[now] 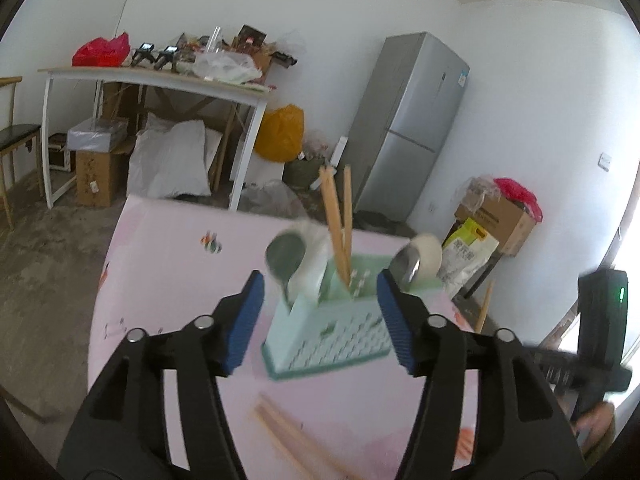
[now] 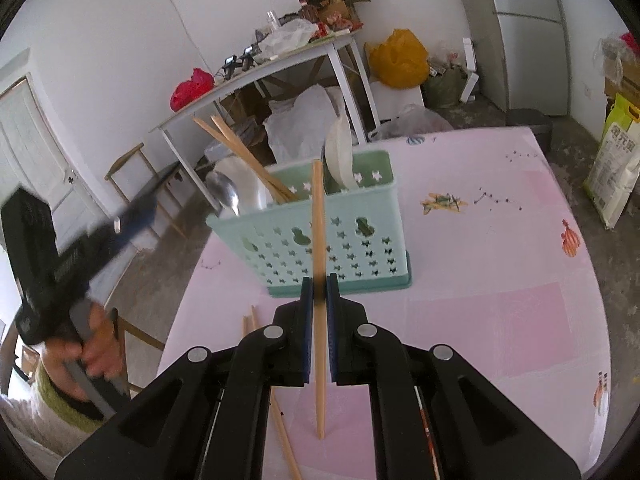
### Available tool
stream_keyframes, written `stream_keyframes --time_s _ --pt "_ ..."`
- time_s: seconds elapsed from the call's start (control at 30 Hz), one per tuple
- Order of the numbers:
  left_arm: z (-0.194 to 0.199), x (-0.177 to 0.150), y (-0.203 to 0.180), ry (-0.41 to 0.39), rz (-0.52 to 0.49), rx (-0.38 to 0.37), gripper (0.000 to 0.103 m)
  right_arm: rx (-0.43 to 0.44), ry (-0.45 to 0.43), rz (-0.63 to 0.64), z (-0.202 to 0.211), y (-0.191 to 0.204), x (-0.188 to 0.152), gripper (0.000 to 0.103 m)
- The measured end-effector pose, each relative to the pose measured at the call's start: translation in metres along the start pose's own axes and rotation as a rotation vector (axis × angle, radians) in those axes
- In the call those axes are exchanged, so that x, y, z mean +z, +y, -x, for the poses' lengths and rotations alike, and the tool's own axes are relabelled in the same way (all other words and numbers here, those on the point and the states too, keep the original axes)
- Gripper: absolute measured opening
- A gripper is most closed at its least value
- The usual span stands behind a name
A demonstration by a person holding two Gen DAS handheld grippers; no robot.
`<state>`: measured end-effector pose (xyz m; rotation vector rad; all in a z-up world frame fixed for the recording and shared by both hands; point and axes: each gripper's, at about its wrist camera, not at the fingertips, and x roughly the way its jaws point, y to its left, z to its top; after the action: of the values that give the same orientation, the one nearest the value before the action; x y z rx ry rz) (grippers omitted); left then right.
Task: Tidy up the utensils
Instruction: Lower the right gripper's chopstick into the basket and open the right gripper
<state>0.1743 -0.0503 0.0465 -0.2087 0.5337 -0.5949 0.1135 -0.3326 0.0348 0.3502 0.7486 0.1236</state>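
Setting: a lived-in domestic room, used partly for storage. Indicators: a two-door silver refrigerator (image 1: 404,120) stands against the white wall; a white-legged side table (image 1: 156,80) carries bags, packaging and small devices; cardboard boxes (image 1: 96,176), white sacks and an orange plastic bag (image 1: 280,134) lie on the bare concrete floor. A wooden chair (image 1: 16,140) stands at the left wall, and a white panelled door (image 2: 32,152) appears in the right wrist view. The work table (image 2: 500,280) wears a pink printed cloth.

Upright chopstick (image 2: 319,240) before mint caddy (image 2: 320,236)
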Motion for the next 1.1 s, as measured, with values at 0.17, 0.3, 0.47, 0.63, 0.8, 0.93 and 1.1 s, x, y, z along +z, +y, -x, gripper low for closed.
stream_keyframes --time_s 0.17,0.3,0.47,0.63,0.8,0.93,1.1 --pt "0.011 -0.025 0.007 0.051 -0.002 0.021 0.066 -0.003 -0.061 0.03 0.016 0.009 0.018 0.007" --pt "0.014 -0.042 0.011 0.095 -0.008 0.034 0.067 0.007 -0.12 0.075 0.03 0.021 0.042 0.007" --pt "0.018 -0.048 0.011 0.11 -0.024 0.065 0.073 0.04 -0.19 0.122 0.051 0.033 0.074 0.007" --pt "0.019 -0.05 0.008 0.109 -0.058 0.099 0.076 0.064 -0.271 0.166 0.072 0.044 0.107 0.007" --pt "0.018 -0.051 0.006 0.114 -0.073 0.126 0.08 0.063 -0.348 0.203 0.081 0.053 0.134 0.007" --pt "0.016 -0.054 0.004 0.125 -0.088 0.139 0.081 0.042 -0.369 0.22 0.067 0.056 0.148 0.007" --pt "0.015 -0.057 0.001 0.132 -0.105 0.145 0.083 0.012 -0.347 0.214 0.033 0.051 0.149 0.007"
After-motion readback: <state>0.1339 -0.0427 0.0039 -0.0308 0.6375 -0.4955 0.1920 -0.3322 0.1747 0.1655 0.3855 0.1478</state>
